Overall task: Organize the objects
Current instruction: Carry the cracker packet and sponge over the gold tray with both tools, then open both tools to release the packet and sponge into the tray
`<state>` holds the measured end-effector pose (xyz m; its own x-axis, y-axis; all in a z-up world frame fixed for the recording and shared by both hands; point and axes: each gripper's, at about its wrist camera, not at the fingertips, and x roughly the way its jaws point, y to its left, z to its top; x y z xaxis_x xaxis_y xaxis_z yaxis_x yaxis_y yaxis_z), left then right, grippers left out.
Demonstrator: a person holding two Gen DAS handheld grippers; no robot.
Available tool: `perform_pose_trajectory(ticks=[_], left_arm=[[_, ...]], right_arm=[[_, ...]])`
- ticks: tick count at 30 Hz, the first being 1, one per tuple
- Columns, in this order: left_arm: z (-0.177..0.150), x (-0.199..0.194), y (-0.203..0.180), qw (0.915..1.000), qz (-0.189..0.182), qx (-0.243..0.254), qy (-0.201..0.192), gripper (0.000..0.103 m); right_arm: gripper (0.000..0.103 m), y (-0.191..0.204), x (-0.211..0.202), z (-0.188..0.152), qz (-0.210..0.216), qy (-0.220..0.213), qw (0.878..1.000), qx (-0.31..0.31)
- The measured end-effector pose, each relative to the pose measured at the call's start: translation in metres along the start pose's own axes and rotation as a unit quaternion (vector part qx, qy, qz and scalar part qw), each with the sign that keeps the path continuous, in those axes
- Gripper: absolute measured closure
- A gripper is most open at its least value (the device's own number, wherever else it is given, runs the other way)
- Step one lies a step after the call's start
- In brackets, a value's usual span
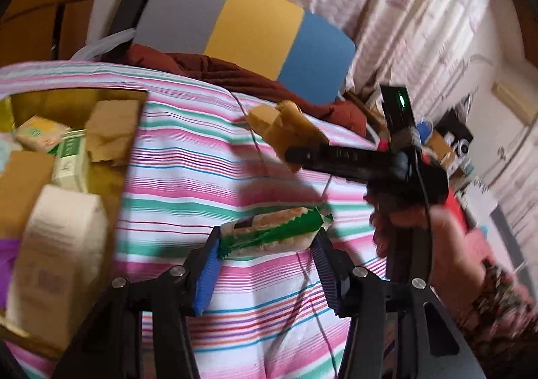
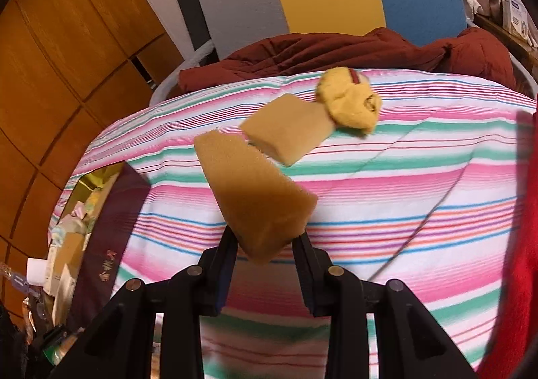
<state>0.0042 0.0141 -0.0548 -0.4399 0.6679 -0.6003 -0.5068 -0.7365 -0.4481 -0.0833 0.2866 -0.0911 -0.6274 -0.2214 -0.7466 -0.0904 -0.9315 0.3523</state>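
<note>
My left gripper (image 1: 265,241) is pinching a green-wrapped snack bar (image 1: 272,232); my right gripper (image 2: 264,246) is squeezing a tan foam sponge block (image 2: 252,194) above the striped cloth (image 2: 403,184).

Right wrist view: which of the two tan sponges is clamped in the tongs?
The nearer sponge, raised off the cloth between the tongs; the other sponge lies on the striped cloth.

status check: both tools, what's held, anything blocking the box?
Left tool shut on green-wrapped snack bar. Right tool shut on tan foam sponge block. Open box at left already crowded; path unobstructed.
</note>
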Motion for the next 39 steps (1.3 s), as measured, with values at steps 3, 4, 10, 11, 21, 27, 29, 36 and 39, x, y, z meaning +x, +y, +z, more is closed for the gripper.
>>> perform_pose_trajectory(ticks=[3, 4, 10, 11, 21, 27, 29, 36, 39], left_arm=[[0.008, -0.019, 0.012, 0.9993, -0.016, -0.028, -0.016, 0.050], [0.011, -0.025, 0.015, 0.9990, -0.018, -0.033, -0.023, 0.050], [0.034, -0.069, 0.040, 0.9946, -0.006, -0.060, -0.085, 0.054], [0.039, -0.072, 0.045, 0.9937, -0.001, -0.063, -0.093, 0.058], [0.072, -0.113, 0.133, 0.9753, 0.088, -0.132, -0.154, 0.063], [0.053, -0.131, 0.156, 0.9624, 0.130, -0.164, -0.173, 0.025], [0.045, -0.135, 0.157, 0.9589, 0.145, -0.166, -0.179, 0.012], [0.025, -0.137, 0.164, 0.9511, 0.191, -0.184, -0.158, 0.000], [0.019, -0.135, 0.164, 0.9480, 0.208, -0.191, -0.147, 0.000]], right_arm=[[0.070, 0.020, -0.006, -0.005, 0.020, -0.007, 1.000, -0.015], [0.070, 0.027, -0.007, -0.006, 0.027, -0.009, 0.999, -0.021], [0.070, 0.082, -0.008, -0.004, 0.061, -0.008, 0.996, -0.058], [0.070, 0.093, -0.006, -0.002, 0.067, -0.005, 0.996, -0.066], [0.070, 0.198, 0.025, 0.010, 0.101, 0.019, 0.985, -0.139], [0.068, 0.246, 0.051, 0.014, 0.091, 0.031, 0.980, -0.172], [0.067, 0.257, 0.063, 0.017, 0.091, 0.043, 0.980, -0.174], [0.050, 0.272, 0.089, 0.016, 0.048, 0.074, 0.979, -0.185], [0.045, 0.270, 0.078, 0.012, 0.054, 0.056, 0.979, -0.188]])
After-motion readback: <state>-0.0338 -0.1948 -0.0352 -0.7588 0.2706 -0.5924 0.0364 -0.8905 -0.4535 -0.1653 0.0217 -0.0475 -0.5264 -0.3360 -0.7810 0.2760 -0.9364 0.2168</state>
